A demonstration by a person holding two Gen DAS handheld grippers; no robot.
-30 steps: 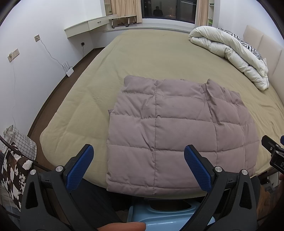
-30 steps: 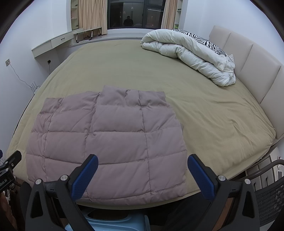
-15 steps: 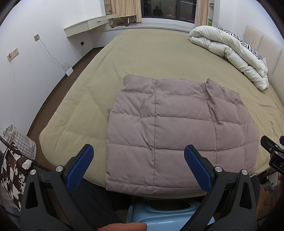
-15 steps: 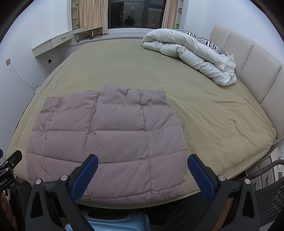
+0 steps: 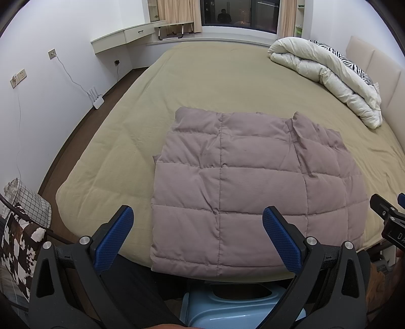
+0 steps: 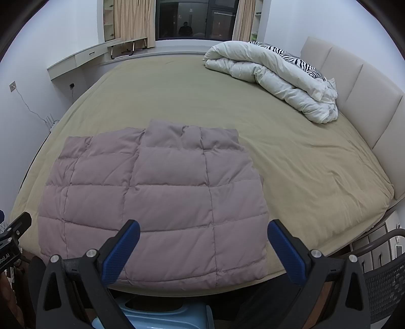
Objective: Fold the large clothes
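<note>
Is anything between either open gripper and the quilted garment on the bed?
Nothing visible. The mauve quilted garment lies flat on the olive bed cover, directly ahead of the open left gripper and right gripper. The white duvet is far off by the headboard.

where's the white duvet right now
The bundled white duvet lies at the far right of the bed, against the headboard, well beyond the quilted garment near the front edge.

White duvet point(image 6: 276, 78) on olive bedspread point(image 6: 291, 157), padded headboard point(image 6: 354, 86), curtained window point(image 5: 238, 12)
</note>
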